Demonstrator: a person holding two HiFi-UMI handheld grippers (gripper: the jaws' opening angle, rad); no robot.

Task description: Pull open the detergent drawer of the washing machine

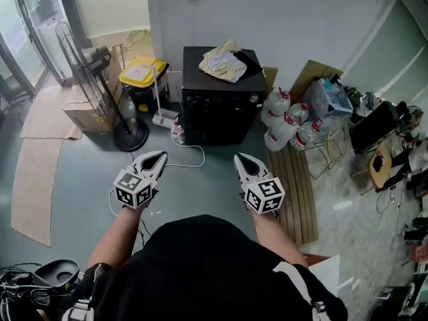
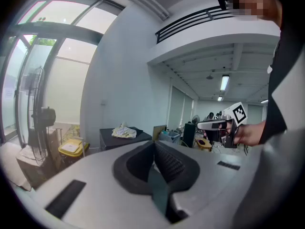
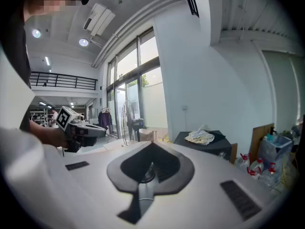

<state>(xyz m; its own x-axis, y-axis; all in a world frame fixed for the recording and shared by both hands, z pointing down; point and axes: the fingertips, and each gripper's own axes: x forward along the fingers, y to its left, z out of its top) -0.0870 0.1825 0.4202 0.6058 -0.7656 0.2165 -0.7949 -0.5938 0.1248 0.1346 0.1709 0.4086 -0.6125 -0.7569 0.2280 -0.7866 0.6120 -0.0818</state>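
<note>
Presently the left gripper (image 1: 159, 158) and right gripper (image 1: 242, 160) are held clenched, empty, well apart from the washing machine (image 1: 217, 105) by the wall (image 1: 267, 19); its drawer could be knocked, not gripped, unless the jaws are parted.

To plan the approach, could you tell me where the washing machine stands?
Head view, top centre: the washing machine stands against the wall, between the yellow bin at left and the water bottles at right.

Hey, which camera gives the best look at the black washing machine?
The head view: the washing machine shows whole from above, top and front, with a crumpled cloth lying on it. Both gripper views catch it only small and far off, from a low angle, with the cloth on top.
</note>
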